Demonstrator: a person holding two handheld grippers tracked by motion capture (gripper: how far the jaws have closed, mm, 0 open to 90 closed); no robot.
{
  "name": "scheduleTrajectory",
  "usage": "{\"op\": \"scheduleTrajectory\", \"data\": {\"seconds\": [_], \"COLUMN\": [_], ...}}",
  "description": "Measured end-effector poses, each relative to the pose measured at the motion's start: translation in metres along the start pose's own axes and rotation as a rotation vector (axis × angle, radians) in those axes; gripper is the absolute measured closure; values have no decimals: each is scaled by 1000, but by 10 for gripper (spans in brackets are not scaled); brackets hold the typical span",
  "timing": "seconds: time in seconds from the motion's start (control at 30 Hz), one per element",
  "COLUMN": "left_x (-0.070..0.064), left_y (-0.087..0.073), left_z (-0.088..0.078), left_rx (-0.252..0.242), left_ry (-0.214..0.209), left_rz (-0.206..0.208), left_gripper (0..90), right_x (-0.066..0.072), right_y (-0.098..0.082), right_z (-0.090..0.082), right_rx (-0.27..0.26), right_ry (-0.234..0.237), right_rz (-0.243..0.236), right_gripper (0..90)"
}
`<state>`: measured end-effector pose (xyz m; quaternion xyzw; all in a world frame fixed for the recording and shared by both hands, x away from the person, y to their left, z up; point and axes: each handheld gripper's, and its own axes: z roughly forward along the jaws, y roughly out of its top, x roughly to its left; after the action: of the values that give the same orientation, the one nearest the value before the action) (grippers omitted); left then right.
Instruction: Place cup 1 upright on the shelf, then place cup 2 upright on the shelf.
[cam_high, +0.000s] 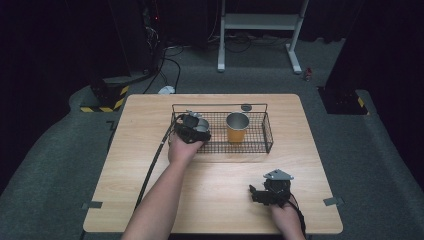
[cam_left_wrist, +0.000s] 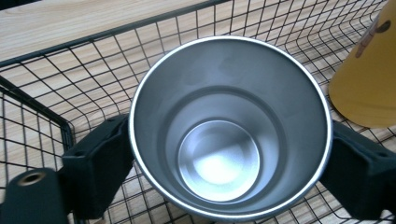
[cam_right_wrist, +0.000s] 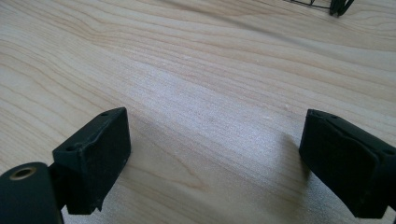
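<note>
A steel cup (cam_high: 202, 124) (cam_left_wrist: 219, 140) stands upright at the left end of a black wire basket (cam_high: 268, 136) (cam_left_wrist: 42, 79). My left gripper (cam_high: 193, 128) (cam_left_wrist: 231, 158) reaches in from the front with a jaw on each side of the cup; the pads sit beside its wall without squeezing it, so the gripper is open. An orange cup (cam_high: 237, 129) (cam_left_wrist: 369, 79) with a steel inside stands in the basket's middle, just right of the steel cup. My right gripper (cam_high: 258, 194) (cam_right_wrist: 215, 154) rests low over bare wood near the table's front right, open and holding nothing.
The wooden table (cam_high: 150, 200) carries the basket at its back middle. A small dark disc (cam_high: 246, 107) lies behind the basket. The left gripper's cable (cam_high: 152, 167) runs across the table's left front. A white stand (cam_high: 260, 22) is on the floor beyond.
</note>
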<state>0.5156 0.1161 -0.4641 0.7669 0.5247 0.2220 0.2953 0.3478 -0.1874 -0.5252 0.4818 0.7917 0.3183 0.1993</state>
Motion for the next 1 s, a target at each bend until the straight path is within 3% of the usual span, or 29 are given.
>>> {"op": "scheduleTrajectory", "data": {"seconds": [0.1,0.33,0.7,1.0], "left_x": [1,-1,-1,9], "left_y": [1,5,2,-13], "left_z": [-1,-15,-32,-55], "left_rx": [12,-46,-100,-118], "left_ry": [-1,-10,-16,-47], "left_rz": [-19,-1,-7,-11], "left_gripper": [7,3,0,0], "right_x": [0,0,0,0], "right_y": [0,0,0,0], "right_z": [0,0,0,0], "right_rx": [0,0,0,0], "right_ry": [0,0,0,0], "right_rz": [0,0,1,0], "right_gripper": [88,88,88,88]}}
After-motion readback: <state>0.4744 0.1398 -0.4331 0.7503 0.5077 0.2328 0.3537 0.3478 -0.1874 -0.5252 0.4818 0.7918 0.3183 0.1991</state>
